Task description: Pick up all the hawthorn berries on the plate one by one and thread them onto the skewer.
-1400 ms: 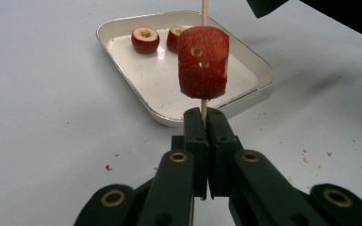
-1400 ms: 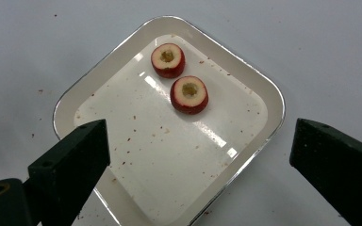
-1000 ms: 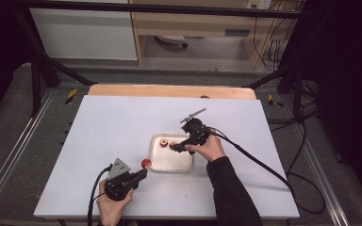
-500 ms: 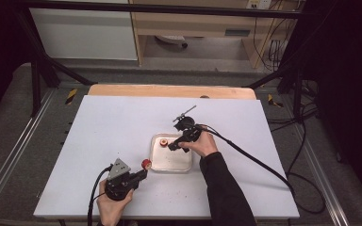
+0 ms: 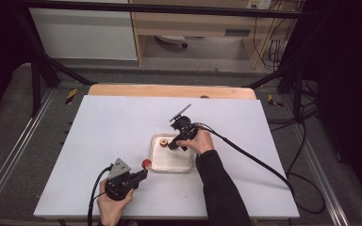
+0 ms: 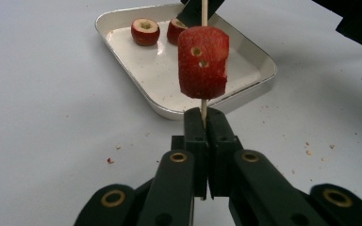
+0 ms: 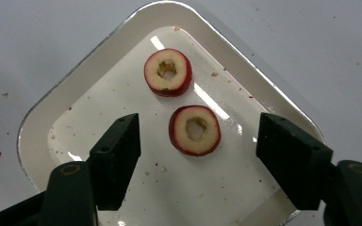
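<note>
- The right gripper (image 7: pixel 195 150) has come down over the tray (image 7: pixel 99 52), its jaws just closing, not yet touching the nearer fruit ring (image 7: pixel 194 130): a pickup looks imminent.
- The left gripper (image 6: pixel 206 123) stays clamped on the skewer (image 6: pixel 203 104), one fruit piece (image 6: pixel 202 62) already threaded, beside the tray.

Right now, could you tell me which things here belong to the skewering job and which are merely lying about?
In the job:
- skewer with fruit piece, in left gripper
- two cored slices
- tray
- right gripper

Lying about:
- crumbs on the table

red fruit rings (image 7: pixel 194 130) – pale centres; white tray (image 7: pixel 122 42); black tongs (image 7: pixel 195 148).
</note>
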Available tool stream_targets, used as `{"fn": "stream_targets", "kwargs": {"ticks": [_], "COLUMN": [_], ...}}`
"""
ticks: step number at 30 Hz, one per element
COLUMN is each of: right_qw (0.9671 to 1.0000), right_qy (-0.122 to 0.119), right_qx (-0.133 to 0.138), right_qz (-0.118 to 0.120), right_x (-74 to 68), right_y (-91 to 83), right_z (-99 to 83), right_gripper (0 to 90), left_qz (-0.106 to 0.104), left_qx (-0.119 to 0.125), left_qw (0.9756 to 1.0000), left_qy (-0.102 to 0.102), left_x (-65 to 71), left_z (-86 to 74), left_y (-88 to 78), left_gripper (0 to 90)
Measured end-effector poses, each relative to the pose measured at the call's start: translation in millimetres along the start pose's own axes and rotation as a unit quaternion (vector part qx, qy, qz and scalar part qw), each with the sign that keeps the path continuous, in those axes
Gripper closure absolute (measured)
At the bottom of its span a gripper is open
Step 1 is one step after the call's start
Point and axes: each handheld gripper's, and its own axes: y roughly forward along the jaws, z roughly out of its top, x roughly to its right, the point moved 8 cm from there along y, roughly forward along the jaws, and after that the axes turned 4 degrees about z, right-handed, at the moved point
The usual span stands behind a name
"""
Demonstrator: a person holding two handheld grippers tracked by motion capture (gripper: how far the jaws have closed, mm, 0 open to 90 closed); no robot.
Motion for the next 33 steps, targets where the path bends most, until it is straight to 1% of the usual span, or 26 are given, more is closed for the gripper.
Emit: {"fn": "stream_targets", "kwargs": {"ticks": [2, 4, 6, 8, 11, 13, 15, 19, 20, 21, 24, 28, 33], "right_qw": [1.0000, 1.0000, 0.9999, 0.9999, 0.9999, 0.9999, 0.9999, 0.9998, 0.9998, 0.9998, 0.9997, 0.9997, 0.9995], "right_qy": [0.003, 0.000, 0.004, 0.005, 0.009, 0.011, 0.008, 0.011, 0.013, 0.010, 0.013, 0.015, 0.023], "right_qx": [-0.005, -0.007, -0.009, -0.010, -0.007, -0.008, -0.011, -0.012, -0.012, -0.012, -0.019, -0.013, -0.015], "right_qz": [0.002, 0.004, 0.004, 0.002, 0.006, 0.009, 0.009, 0.010, 0.010, 0.012, 0.013, 0.014, 0.014], "right_x": [0.4, 0.8, 1.6, 3.6, 3.4, 3.1, 3.7, 4.9, 4.7, 4.7, 3.9, 3.7, 3.8], "right_y": [2.6, 5.6, 7.1, 8.1, 8.4, 9.5, 10.1, 11.0, 11.5, 11.9, 14.2, 14.4, 14.4], "right_z": [-0.9, -1.3, -1.4, -1.1, -0.1, -0.2, -0.7, -0.6, -0.4, -0.5, -2.1, -1.3, -1.7], "right_gripper": [35.0, 36.7, 39.3, 41.3, 44.6, 46.1, 47.7, 50.5, 51.3, 52.1, 53.9, 59.6, 60.2], "left_qz": [0.000, 0.000, 0.000, 0.000, 0.002, -0.002, -0.002, 0.002, -0.001, -0.001, -0.001, 0.001, -0.002], "left_qx": [0.001, 0.001, 0.000, 0.000, 0.000, -0.002, -0.003, -0.002, -0.002, -0.002, -0.003, -0.005, -0.005], "left_qw": [1.0000, 1.0000, 1.0000, 1.0000, 1.0000, 1.0000, 1.0000, 1.0000, 1.0000, 1.0000, 1.0000, 1.0000, 1.0000], "left_qy": [-0.001, 0.001, 0.000, 0.001, 0.002, 0.001, 0.002, 0.003, 0.002, 0.002, 0.002, 0.005, 0.004], "left_x": [0.0, 0.0, -0.2, -0.2, -0.7, 0.3, 0.5, -1.0, -0.4, -0.5, -0.2, -0.1, 0.4], "left_z": [0.3, 0.3, 0.2, 0.1, -0.1, -0.6, -0.4, -0.4, -0.7, -0.9, -1.1, -1.4, -1.5], "left_y": [-0.1, -0.2, 0.0, -0.1, 0.5, 1.4, 1.4, 0.7, 0.8, 0.8, 1.2, 1.7, 1.6], "left_gripper": [88.4, 88.4, 88.4, 88.4, 88.4, 88.4, 88.5, 88.4, 88.4, 88.4, 88.4, 88.4, 88.4]}}
